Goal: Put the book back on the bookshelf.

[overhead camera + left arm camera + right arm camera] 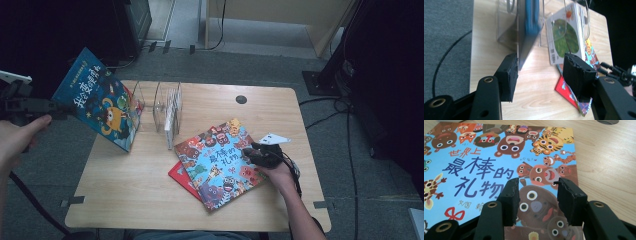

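Note:
A blue picture book stands tilted on the table's left side, leaning into a clear wire rack. My left gripper is at its outer edge. In the left gripper view the jaws are open, with the blue book's lower corner beside the left jaw and bare table between them. A cartoon-animal book lies flat on a red book. My right gripper hovers at its right edge, jaws open over the cover.
The rack holds a thin book with a green circle upright. A black grommet sits in the wooden table at the back. Cables and dark stands crowd the floor at the right. The right gripper shows far off in the left gripper view.

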`<state>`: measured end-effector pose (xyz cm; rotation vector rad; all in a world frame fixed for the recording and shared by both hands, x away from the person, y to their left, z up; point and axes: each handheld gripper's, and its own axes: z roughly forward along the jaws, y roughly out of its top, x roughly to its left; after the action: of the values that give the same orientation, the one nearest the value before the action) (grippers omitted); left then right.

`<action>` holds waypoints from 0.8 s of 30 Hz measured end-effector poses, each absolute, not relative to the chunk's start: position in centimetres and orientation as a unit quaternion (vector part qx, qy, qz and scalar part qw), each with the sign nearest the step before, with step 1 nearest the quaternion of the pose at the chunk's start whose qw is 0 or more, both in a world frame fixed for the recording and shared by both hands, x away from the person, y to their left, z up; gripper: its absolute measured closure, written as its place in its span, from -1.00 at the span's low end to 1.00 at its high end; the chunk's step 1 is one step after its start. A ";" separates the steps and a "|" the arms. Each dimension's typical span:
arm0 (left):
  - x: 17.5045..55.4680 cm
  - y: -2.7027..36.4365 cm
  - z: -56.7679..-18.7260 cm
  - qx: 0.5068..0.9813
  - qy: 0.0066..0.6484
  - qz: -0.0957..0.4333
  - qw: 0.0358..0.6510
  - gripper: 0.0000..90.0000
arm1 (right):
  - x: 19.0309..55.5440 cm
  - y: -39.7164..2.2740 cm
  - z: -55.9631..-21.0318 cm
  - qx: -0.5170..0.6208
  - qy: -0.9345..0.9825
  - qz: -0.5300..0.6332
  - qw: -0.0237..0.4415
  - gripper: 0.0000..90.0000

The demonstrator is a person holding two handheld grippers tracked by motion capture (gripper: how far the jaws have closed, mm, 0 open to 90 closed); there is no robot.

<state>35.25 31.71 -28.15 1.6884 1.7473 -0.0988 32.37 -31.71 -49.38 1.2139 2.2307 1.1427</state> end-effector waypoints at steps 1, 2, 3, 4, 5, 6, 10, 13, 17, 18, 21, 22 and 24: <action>34.7 31.6 -28.4 0.651 0.673 -0.037 0.349 0.04 | 32.4 -31.7 -49.4 0.430 0.788 0.404 0.178 0.16; 34.5 31.4 -28.6 0.652 0.671 -0.039 0.352 0.04 | 32.5 -31.7 -49.4 0.429 0.789 0.403 0.178 0.16; 34.1 31.3 -28.8 0.652 0.669 -0.039 0.354 0.05 | 32.5 -31.7 -49.4 0.429 0.789 0.403 0.177 0.16; 33.8 31.1 -29.0 0.653 0.668 -0.038 0.355 0.05 | 32.6 -31.7 -49.5 0.428 0.789 0.403 0.177 0.16; 33.4 30.9 -29.1 0.654 0.667 -0.036 0.356 0.05 | 32.6 -31.7 -49.5 0.428 0.790 0.402 0.176 0.16; 33.1 30.5 -29.3 0.656 0.664 -0.032 0.356 0.05 | 32.6 -31.7 -49.5 0.428 0.791 0.401 0.175 0.17; 32.2 29.1 -30.1 0.667 0.652 -0.030 0.359 0.05 | 32.6 -31.7 -49.5 0.431 0.789 0.401 0.175 0.17; 31.9 28.2 -30.6 0.675 0.644 -0.031 0.360 0.05 | 32.6 -31.8 -49.5 0.431 0.790 0.400 0.175 0.17; 31.4 26.9 -31.5 0.682 0.631 -0.031 0.368 0.05 | 32.5 -31.8 -49.6 0.432 0.790 0.399 0.173 0.18; 31.4 26.5 -31.8 0.684 0.629 -0.033 0.369 0.05 | 32.4 -31.9 -49.6 0.433 0.790 0.399 0.172 0.18; 31.4 25.1 -32.8 0.694 0.618 -0.037 0.368 0.05 | 32.4 -32.0 -49.6 0.433 0.790 0.398 0.172 0.18; 31.5 24.8 -33.1 0.696 0.614 -0.043 0.369 0.05 | 32.4 -32.0 -49.6 0.434 0.790 0.398 0.172 0.19; 31.6 23.9 -33.8 0.704 0.605 -0.054 0.369 0.08 | 32.3 -32.0 -49.6 0.435 0.790 0.397 0.170 0.19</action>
<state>31.61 23.90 -33.83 1.8062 1.5539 -0.1388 32.27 -32.00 -49.64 1.2344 2.2450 1.1282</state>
